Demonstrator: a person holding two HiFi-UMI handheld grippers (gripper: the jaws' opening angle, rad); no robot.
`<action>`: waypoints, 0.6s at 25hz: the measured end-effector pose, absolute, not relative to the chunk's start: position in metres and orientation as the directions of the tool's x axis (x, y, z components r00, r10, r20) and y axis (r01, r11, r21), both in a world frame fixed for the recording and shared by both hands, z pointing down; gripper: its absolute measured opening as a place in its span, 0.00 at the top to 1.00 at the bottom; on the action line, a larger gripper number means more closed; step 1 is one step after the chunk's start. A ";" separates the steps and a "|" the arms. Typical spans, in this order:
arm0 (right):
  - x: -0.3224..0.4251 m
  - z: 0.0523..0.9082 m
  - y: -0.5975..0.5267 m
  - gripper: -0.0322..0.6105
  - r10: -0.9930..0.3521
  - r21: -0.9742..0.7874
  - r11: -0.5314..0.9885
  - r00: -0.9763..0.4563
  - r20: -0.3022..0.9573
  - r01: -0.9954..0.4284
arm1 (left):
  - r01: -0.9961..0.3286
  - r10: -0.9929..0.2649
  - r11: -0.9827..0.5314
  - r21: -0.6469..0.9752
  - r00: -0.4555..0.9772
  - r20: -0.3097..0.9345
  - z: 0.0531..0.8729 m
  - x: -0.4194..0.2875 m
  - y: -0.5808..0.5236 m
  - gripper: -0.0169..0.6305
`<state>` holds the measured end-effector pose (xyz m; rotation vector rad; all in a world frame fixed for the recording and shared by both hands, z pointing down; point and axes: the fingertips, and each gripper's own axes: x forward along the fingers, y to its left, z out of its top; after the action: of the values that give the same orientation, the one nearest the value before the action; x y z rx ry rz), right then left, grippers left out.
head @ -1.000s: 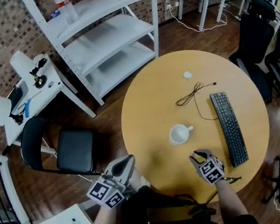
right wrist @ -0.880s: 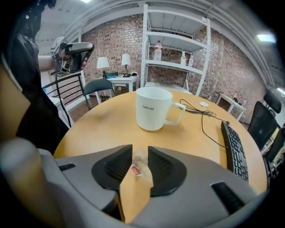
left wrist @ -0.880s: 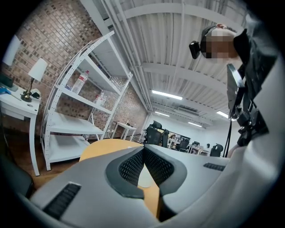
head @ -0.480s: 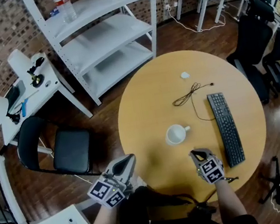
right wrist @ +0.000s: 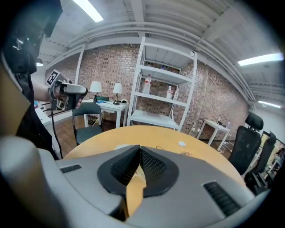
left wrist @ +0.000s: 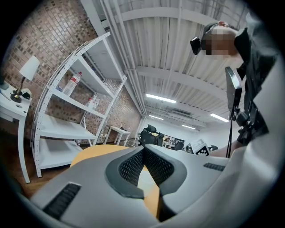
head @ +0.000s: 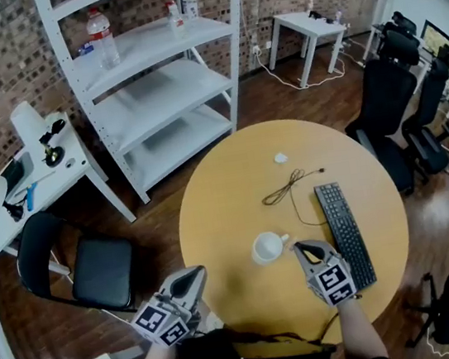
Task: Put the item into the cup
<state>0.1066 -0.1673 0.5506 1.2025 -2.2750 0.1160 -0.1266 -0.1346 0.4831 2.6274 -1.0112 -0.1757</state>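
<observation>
Cup: We see the white cup (head: pixel 266 248) standing upright, mouth up, on the near part of the round table (head: pixel 225 183). Its handle points toward the keyboard (head: pixel 346 234) on its right.
Item: We take the small white thing (head: pixel 281 158) to be the item. It lies on the table well beyond the cup, with the loose cable (head: pixel 284 186) between the two.
Item handling: We judge it light and low to the tabletop, and too small here to tell whether it is stiff or soft. We would pinch it across its width from above with the tips nearly on the wood. On that smooth top it may skid away as the jaws close.
Item axis: It reads as a roundish spot, so we cannot tell a long axis or which way it points.
Left gripper: The left gripper (head: pixel 195 272) is left of the cup, well apart from it, at the table's rim. Its jaws are clenched tip to tip with nothing between them.
Right gripper: The right gripper (head: pixel 302 248) is just to the right of the cup on the near side. Its jaws are pressed together and empty.
Reach: We judge the right gripper the likelier one to go past the cup for the item, and it must open first.
</observation>
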 end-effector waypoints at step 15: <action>0.071 0.560 -0.200 0.91 -0.702 0.078 0.629 -0.522 0.485 -0.773 | -0.678 -0.726 -0.648 0.347 0.687 -0.012 0.493 -0.162 -0.142 0.97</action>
<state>0.0713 -0.2004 0.5596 1.1590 -2.3753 0.2014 -0.1618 -0.1424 0.4925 2.5854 -1.1095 -0.2151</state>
